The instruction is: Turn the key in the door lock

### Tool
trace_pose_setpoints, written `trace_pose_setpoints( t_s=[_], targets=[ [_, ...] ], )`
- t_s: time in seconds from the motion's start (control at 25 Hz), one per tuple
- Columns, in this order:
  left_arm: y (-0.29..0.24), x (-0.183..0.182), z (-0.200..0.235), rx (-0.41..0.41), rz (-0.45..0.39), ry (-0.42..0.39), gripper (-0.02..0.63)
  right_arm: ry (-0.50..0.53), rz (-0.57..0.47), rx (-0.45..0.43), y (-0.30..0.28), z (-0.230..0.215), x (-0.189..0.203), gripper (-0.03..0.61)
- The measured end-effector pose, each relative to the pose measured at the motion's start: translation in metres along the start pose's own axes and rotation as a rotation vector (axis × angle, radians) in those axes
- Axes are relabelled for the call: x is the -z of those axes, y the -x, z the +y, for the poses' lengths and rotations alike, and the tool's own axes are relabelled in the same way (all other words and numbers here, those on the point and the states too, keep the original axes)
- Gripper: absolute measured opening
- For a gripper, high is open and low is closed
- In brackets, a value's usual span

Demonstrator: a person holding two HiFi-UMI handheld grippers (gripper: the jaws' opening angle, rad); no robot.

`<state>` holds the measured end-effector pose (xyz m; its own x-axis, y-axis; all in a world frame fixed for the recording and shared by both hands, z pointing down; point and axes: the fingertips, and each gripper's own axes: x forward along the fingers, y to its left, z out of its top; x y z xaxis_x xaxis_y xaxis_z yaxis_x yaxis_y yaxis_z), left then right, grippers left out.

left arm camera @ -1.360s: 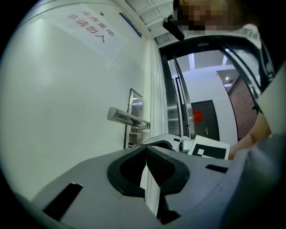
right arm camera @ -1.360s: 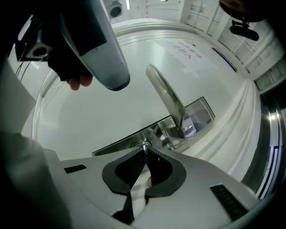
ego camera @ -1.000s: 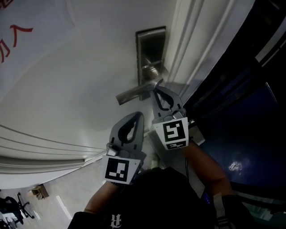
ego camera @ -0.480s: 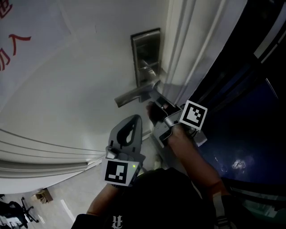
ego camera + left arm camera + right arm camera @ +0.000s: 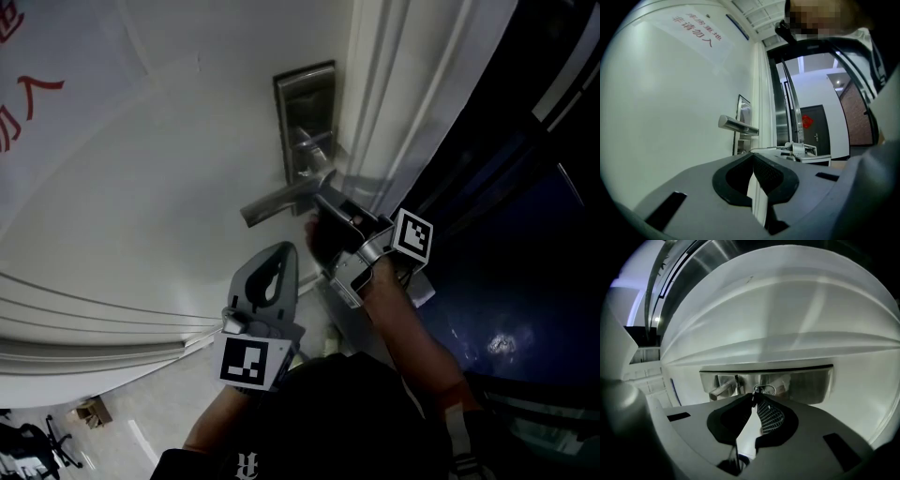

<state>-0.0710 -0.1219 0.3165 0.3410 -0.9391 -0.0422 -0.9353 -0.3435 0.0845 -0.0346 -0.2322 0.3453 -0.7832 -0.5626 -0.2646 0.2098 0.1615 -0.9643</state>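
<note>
Looking at a white door with a brushed-steel lock plate and lever handle. Got the right gripper tipped sideways, pinching a small silvery ringed key stuck in the plate by the handle. Left gripper closed on nothing, lower down.

This looks like an office building, seen from a doorway off a corridor. The white door carries a brushed-metal lock plate with a straight lever handle, the plain commercial sort. A paper notice printed in red characters is stuck high on it (I can't read it from here). Down on the pale floor stands a black swivel chair. Past the metal door frame a hall runs to a dark door with a red ornament, under a grid of ceiling panels.
</note>
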Motion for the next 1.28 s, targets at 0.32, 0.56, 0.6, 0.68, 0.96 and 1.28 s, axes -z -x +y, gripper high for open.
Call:
trace_pose_setpoints(
  t_s=[0.32, 0.56, 0.6, 0.68, 0.96, 1.28],
  targets=[
    [-0.002, 0.003, -0.005, 0.014, -0.004, 0.007, 0.008, 0.654, 0.146, 0.114, 0.018, 0.019, 0.007, 0.086],
    [0.0, 0.004, -0.009, 0.024, -0.001, 0.009, 0.007, 1.867, 0.26, 0.304, 0.024, 0.035, 0.025, 0.087],
    [0.0, 0.004, -0.009, 0.025, -0.001, 0.009, 0.008, 1.998, 0.275, 0.32, 0.023, 0.033, 0.03, 0.087],
    [0.002, 0.004, -0.01, 0.025, -0.003, 0.009, 0.006, 2.197, 0.298, 0.351, 0.022, 0.027, 0.036, 0.087],
    [0.007, 0.003, -0.007, 0.015, -0.001, 0.008, 0.008, 2.65, 0.282, 0.401, 0.018, 0.013, 0.035, 0.087],
    [0.009, 0.005, -0.005, 0.004, 0.002, 0.006, 0.008, 2.897, 0.304, 0.388, 0.011, 0.001, 0.031, 0.087]
  ],
)
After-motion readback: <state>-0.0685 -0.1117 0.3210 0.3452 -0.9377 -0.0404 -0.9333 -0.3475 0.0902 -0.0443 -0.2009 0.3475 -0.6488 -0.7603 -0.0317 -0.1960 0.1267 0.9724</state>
